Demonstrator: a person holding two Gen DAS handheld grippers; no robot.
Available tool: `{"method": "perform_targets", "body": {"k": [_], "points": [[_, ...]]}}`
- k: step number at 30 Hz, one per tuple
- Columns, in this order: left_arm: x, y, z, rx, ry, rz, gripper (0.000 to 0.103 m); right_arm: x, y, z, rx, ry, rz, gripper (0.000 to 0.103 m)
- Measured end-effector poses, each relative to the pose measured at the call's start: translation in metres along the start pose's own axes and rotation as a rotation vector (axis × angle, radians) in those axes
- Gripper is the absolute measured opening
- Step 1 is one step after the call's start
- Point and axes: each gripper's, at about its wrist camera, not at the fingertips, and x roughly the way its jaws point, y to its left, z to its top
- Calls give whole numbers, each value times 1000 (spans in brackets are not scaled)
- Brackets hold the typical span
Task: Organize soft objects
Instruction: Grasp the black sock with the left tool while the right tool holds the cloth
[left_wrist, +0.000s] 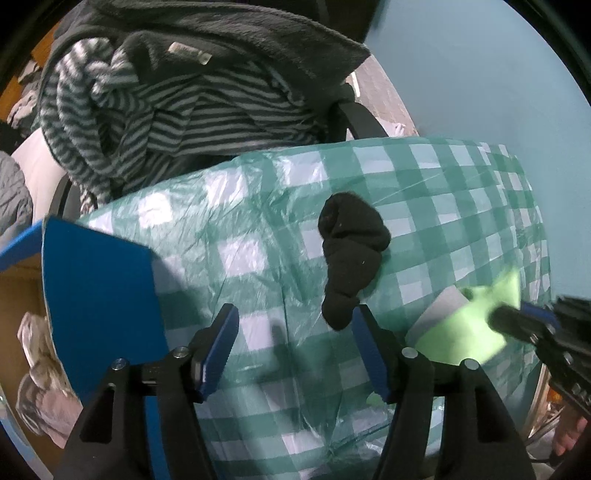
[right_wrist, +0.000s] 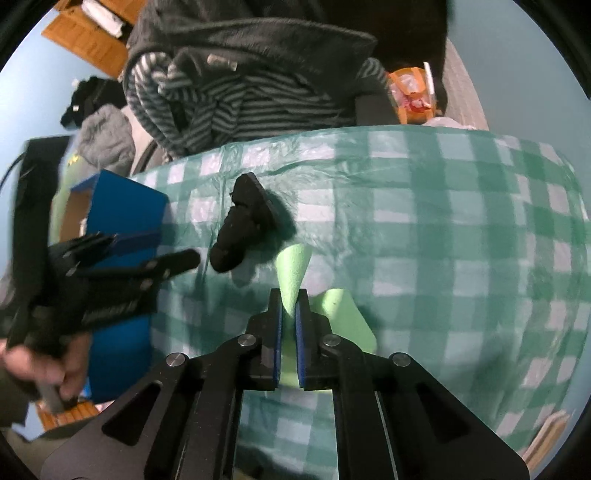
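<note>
Right wrist view: right gripper (right_wrist: 289, 295) pinches the light-green cloth (right_wrist: 293, 271) by 1 narrow fold above the checked tablecloth (right_wrist: 461, 221) — it may slip free. Left gripper (left_wrist: 295, 321) stands apart, empty, beside the black sock (left_wrist: 349, 254) — a careless closure could snag the tablecloth.

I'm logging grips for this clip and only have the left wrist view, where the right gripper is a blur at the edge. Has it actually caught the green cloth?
Observer: Yes. In the right wrist view the right gripper is shut on the green cloth, which is pinched between its pads.
Operator: Is any of it loose?
Observer: A flap hangs to the right of the fingers.
Operator: Anything behind the chair I can't see?
Observer: An orange container past the striped garment.
Operator: And the left gripper?
Observer: Open, beside the black sock, not touching it.
</note>
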Motion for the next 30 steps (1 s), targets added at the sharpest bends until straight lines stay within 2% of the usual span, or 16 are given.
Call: {"method": "perform_targets", "body": {"k": [8,18,20,23,24,27,28,29,30], "points": [[5,-10,16,34,13,11,70,-25,-35,-40,124,-29,-30,6],[25,-27,27,53,55,59,71,-19,-88,-84,246,-4,-122,6],[29,-29,28,57,60,69,76,-18,-98,-89,275,-7,-135,6],[34,-34,29,63,61,85,77,-18,-112,-94,322,-11,-161,6],[35,-36,29,68,62,92,77,-20,-117,-95,339,-21,-147,6],[42,-42,28,97,72,136,77,-23,-122,-95,370,-38,-89,14],[45,-43,28,103,77,148,77,-23,-120,-94,371,-39,-88,29],[48,-45,27,111,84,162,77,-23,-119,-93,393,-47,-102,51],[50,-46,27,115,88,170,76,-22,-116,-92,388,-51,-112,58]]}}
